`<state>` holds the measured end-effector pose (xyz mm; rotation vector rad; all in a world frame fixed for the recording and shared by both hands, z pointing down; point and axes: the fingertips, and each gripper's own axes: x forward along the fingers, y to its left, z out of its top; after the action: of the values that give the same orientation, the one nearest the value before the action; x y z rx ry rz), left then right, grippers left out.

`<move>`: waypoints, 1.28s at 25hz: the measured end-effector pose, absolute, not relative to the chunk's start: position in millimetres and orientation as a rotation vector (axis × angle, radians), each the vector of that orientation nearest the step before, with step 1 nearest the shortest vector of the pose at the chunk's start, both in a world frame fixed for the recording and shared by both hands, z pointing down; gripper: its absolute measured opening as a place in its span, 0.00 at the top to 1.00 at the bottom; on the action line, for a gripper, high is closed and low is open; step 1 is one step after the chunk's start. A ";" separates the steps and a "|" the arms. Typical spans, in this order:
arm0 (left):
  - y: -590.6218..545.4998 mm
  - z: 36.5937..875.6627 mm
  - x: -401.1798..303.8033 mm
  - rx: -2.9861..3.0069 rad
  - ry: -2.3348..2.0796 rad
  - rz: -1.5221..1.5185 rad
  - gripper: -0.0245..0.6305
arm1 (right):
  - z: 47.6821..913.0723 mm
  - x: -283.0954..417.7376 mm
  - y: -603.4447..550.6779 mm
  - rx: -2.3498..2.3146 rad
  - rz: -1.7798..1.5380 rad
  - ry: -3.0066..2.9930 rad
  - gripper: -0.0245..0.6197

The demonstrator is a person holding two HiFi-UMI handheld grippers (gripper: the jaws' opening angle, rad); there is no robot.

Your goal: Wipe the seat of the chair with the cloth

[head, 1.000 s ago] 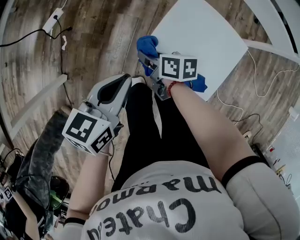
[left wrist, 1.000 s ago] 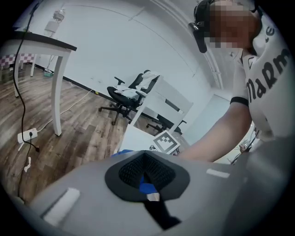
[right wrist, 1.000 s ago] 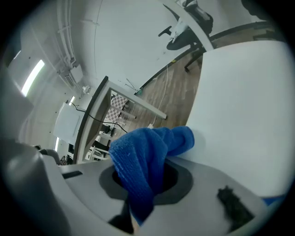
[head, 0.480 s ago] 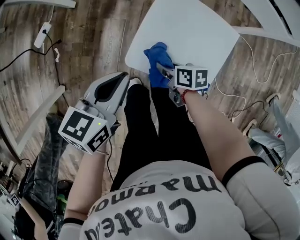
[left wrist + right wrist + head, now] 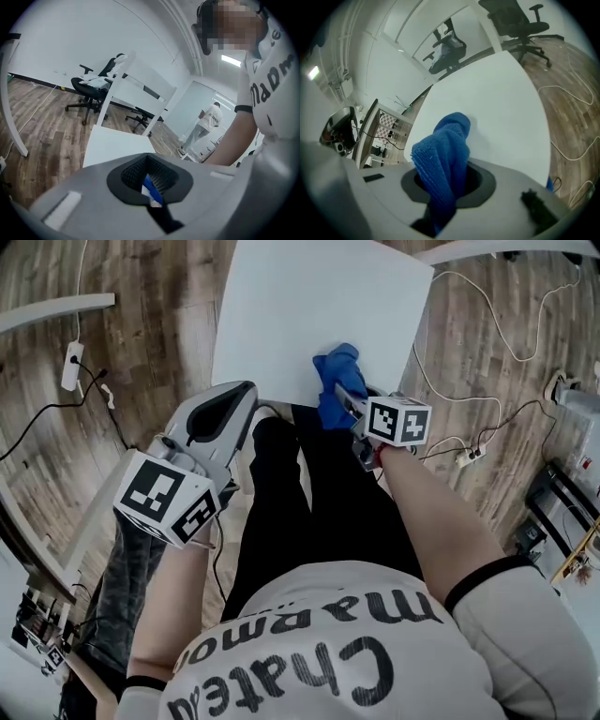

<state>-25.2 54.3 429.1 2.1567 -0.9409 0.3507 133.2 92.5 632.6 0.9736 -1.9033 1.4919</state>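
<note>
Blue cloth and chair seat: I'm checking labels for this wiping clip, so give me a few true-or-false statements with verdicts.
The right gripper is shut on the blue cloth. True.
The seat is black. False: it is white.
The cloth rests at the seat's far edge. False: it is at the near edge, by the person's legs.
The left gripper presses on the seat. False: it is held short of it, beside the leg.
Cables lie on the wooden floor. True.

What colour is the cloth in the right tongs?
Blue cloth; clearest in the right gripper view.
</note>
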 end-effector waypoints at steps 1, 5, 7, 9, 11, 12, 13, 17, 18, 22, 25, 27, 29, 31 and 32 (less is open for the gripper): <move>52.5 428.7 -17.5 2.166 -0.923 0.356 0.97 | 632.5 143.9 93.8 1.004 1.500 -1.893 0.84; 47.4 425.6 12.6 2.201 -0.853 0.378 0.97 | 631.8 179.5 100.0 1.089 1.516 -1.843 0.84; 42.7 423.0 24.9 2.225 -0.819 0.391 0.97 | 631.9 192.1 102.3 1.122 1.521 -1.823 0.84; 37.5 420.2 35.4 2.245 -0.799 0.398 0.97 | 633.1 202.1 104.7 1.143 1.533 -1.802 0.84; 33.8 418.0 43.7 2.256 -0.789 0.401 0.97 | 633.0 209.4 104.3 1.145 1.522 -1.800 0.84; 32.5 417.3 46.3 2.261 -0.785 0.402 0.97 | 632.7 211.3 104.5 1.144 1.521 -1.796 0.84; 31.4 416.8 47.9 2.264 -0.783 0.404 0.97 | 632.6 212.5 105.4 1.145 1.527 -1.789 0.84; 30.4 414.3 53.4 2.275 -0.769 0.400 0.97 | 632.8 225.0 111.1 1.175 1.531 -1.742 0.84; 31.5 413.5 54.1 2.280 -0.765 0.400 0.97 | 632.8 229.2 112.2 1.178 1.522 -1.737 0.84; 38.0 410.9 49.1 2.291 -0.759 0.399 0.97 | 632.6 255.4 115.2 1.236 1.464 -1.670 0.83; 45.9 406.1 40.8 2.290 -0.777 0.390 0.97 | 629.9 284.0 119.2 1.347 1.456 -1.569 0.83; 50.0 399.9 32.8 2.294 -0.792 0.380 0.97 | 623.4 297.6 119.9 1.400 1.441 -1.519 0.83; 53.2 390.5 23.1 2.310 -0.809 0.372 0.97 | 612.6 305.2 118.4 1.434 1.413 -1.497 0.83; 57.2 377.7 13.4 2.332 -0.821 0.359 0.97 | 598.0 309.3 117.8 1.446 1.378 -1.499 0.83; 59.9 370.9 8.4 2.339 -0.826 0.351 0.97 | 589.8 310.8 118.3 1.448 1.358 -1.503 0.83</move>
<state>8.4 59.9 370.9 2.3388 -0.8263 0.3507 310.8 118.3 589.8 1.4485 -1.5030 1.3580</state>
